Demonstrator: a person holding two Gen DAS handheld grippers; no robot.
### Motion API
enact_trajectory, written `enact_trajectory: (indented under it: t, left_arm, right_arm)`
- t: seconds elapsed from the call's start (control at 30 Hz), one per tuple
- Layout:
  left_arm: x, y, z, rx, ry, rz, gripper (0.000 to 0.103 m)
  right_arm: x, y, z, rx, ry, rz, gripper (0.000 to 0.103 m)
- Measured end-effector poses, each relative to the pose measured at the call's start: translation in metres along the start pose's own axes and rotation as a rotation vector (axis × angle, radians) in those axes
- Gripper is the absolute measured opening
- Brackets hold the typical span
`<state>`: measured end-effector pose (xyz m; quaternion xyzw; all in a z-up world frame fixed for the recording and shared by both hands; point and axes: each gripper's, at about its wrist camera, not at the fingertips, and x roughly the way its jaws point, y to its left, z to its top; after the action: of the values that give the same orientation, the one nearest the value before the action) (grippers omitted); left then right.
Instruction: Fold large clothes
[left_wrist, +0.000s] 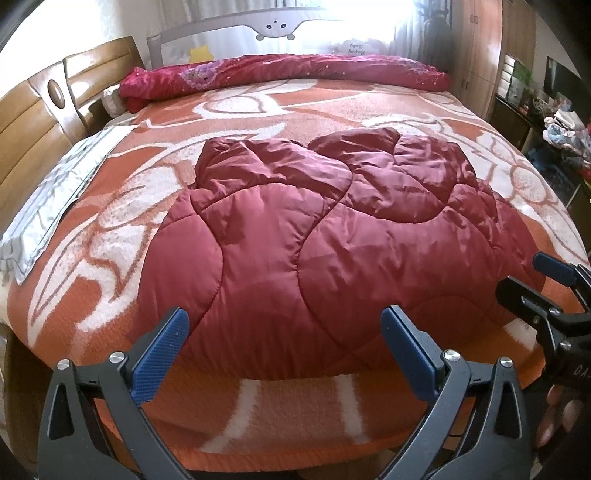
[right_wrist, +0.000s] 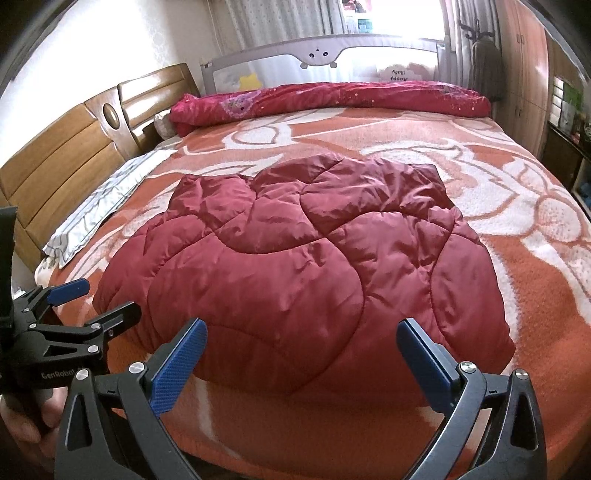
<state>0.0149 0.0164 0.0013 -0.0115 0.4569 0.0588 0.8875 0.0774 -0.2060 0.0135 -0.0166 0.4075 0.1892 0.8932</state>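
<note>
A dark red quilted padded garment (left_wrist: 314, 243) lies spread on the bed, its near hem close to the bed's front edge; it also shows in the right wrist view (right_wrist: 295, 266). My left gripper (left_wrist: 284, 325) is open and empty, its blue pads just above the garment's near hem. My right gripper (right_wrist: 301, 334) is open and empty, over the near hem too. The right gripper also shows at the right edge of the left wrist view (left_wrist: 532, 275), and the left gripper at the left edge of the right wrist view (right_wrist: 103, 299), both open.
The bed has an orange and white patterned blanket (left_wrist: 258, 110). A rolled magenta quilt (left_wrist: 288, 72) lies along the far side before a grey bed rail (right_wrist: 321, 51). A wooden headboard (left_wrist: 33, 122) and striped pillow (right_wrist: 107, 199) are left. Cluttered shelves (left_wrist: 557, 122) stand right.
</note>
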Motion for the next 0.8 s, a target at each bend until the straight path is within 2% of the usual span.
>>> enact_trajectory:
  t: [0.8]
  left_arm:
    - [-0.0016, 0.0016, 0.0031, -0.001, -0.009, 0.004, 0.103]
  right_arm:
    - [-0.0024, 0.0022, 0.0037, -0.002, -0.006, 0.003, 0.103]
